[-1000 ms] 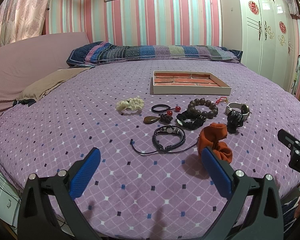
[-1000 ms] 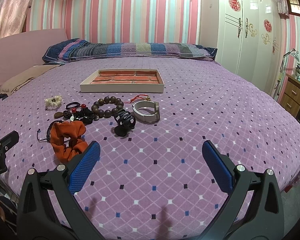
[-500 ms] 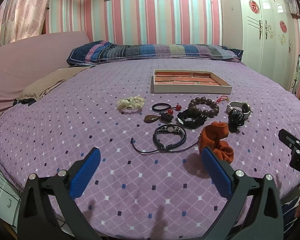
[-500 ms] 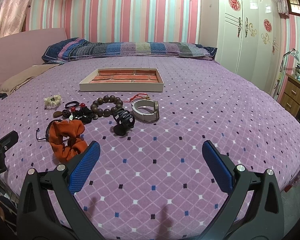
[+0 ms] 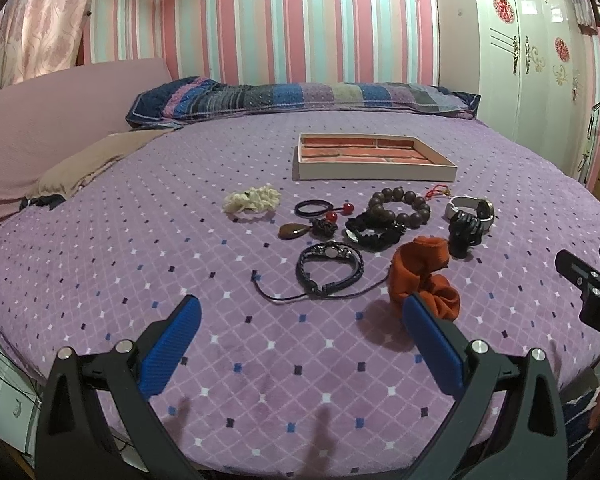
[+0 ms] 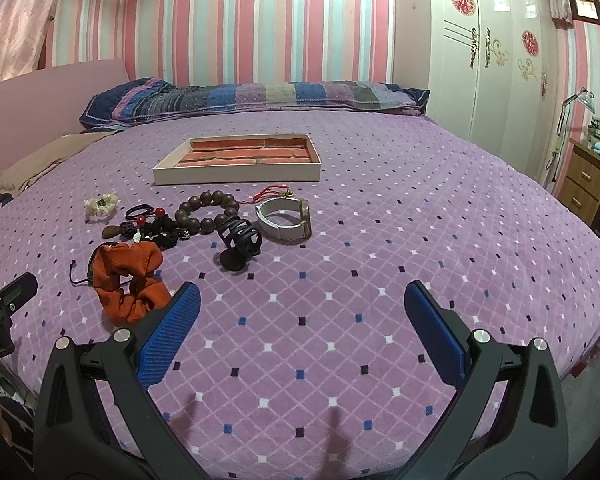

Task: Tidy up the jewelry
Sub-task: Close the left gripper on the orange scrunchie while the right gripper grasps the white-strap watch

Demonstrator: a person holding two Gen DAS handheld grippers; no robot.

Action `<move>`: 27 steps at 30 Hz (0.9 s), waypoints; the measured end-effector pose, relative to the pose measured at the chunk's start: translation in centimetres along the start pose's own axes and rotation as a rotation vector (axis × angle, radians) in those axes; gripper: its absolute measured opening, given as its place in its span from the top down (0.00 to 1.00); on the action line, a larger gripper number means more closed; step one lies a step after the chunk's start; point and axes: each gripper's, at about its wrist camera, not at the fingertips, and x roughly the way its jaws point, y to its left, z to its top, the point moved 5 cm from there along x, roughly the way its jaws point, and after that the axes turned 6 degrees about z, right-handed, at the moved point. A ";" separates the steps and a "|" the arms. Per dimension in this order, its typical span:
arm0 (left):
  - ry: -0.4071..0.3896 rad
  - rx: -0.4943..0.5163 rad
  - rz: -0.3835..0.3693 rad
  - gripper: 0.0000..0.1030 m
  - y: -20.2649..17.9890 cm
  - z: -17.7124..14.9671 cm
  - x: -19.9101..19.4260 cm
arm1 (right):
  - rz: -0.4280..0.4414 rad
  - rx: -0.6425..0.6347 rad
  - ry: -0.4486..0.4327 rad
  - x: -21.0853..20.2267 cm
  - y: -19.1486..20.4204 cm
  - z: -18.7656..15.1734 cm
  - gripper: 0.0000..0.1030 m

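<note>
well, left gripper and right gripper both hang spread wide, holding nothing. jewelry lies clustered on the purple bedspread before the tray: cream scrunchie, braided bracelet, bead bracelet, orange scrunchie nearest, soft, pinch its bunched fold. the bracelet's cord just beside it could snag.

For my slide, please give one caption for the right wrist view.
Open right gripper above the bed; jewelry beside an empty tray.
</note>
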 end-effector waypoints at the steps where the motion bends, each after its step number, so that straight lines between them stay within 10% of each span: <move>1: 0.009 -0.001 -0.001 0.04 -0.1 0.0 0.2 | 0.000 -0.004 -0.001 0.0 0.1 0.0 0.04; 27: 0.009 0.040 0.033 0.04 -0.3 -0.8 0.3 | -0.063 -0.057 0.015 1.2 -0.8 -0.4 0.04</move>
